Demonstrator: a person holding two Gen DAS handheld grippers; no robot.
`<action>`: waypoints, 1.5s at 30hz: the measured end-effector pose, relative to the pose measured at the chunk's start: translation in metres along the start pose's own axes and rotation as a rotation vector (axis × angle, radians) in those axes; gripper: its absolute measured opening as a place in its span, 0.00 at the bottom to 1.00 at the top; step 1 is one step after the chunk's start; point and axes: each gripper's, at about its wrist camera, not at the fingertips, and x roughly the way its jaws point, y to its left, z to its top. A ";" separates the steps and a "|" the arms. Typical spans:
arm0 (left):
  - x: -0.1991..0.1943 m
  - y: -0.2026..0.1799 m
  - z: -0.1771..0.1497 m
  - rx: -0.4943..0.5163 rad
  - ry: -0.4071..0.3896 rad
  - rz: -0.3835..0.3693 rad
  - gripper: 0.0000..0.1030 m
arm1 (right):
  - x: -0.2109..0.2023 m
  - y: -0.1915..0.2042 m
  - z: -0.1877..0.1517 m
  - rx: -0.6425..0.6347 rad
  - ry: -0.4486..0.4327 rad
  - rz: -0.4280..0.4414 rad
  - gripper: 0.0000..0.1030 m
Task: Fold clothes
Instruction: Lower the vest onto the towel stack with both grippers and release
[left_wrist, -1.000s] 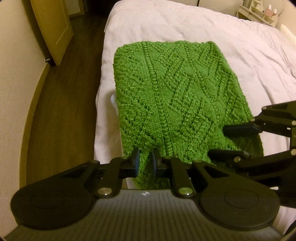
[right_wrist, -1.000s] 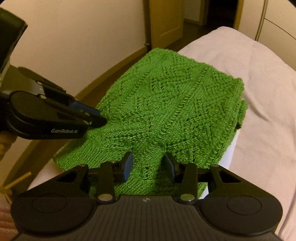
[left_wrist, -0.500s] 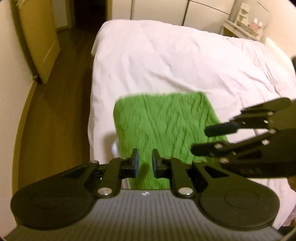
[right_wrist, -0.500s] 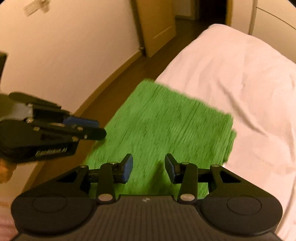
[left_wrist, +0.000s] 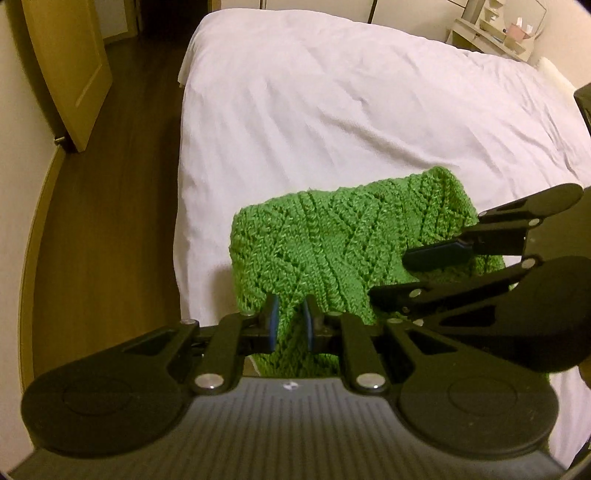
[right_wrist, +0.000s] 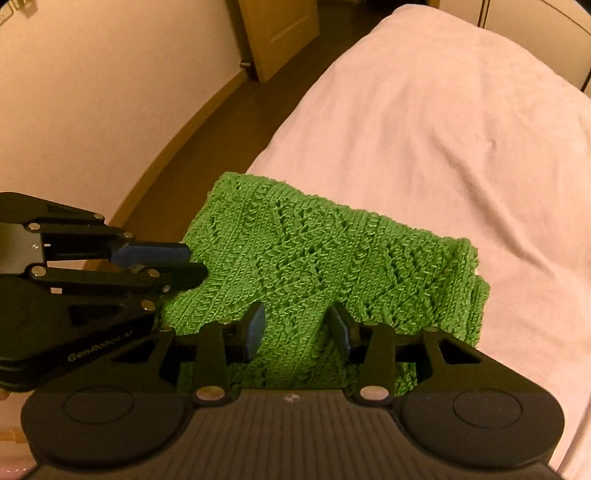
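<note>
A green knitted garment (left_wrist: 332, 243) lies folded near the front edge of the white bed (left_wrist: 332, 110); it also shows in the right wrist view (right_wrist: 314, 258). Its near edge is lifted and curled over toward the far side. My left gripper (left_wrist: 290, 323) is shut on the garment's near edge, knit bunched between the blue pads. My right gripper (right_wrist: 297, 328) is shut on the same edge further right, with a wider wad of knit between its pads. The right gripper appears in the left wrist view (left_wrist: 424, 269), and the left gripper in the right wrist view (right_wrist: 184, 262).
The bed's white sheet (right_wrist: 443, 110) stretches away behind the garment. A dark wood floor (left_wrist: 103, 221) and a wooden door (left_wrist: 66, 66) lie to the left of the bed. A shelf with small items (left_wrist: 498, 26) stands at the far right.
Both grippers have lifted the garment's near edge and carried it up and forward. The flat green panel now looks shorter, with a rolled fold.
</note>
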 end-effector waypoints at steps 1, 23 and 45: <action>0.001 0.001 0.000 -0.007 0.003 0.002 0.12 | 0.002 0.003 0.000 -0.006 0.001 -0.008 0.42; -0.075 -0.059 -0.043 -0.107 -0.045 0.010 0.12 | -0.088 -0.028 -0.089 0.041 -0.125 0.219 0.45; -0.114 -0.104 -0.095 -0.334 -0.013 0.215 0.24 | -0.121 0.001 -0.157 -0.111 -0.086 0.183 0.87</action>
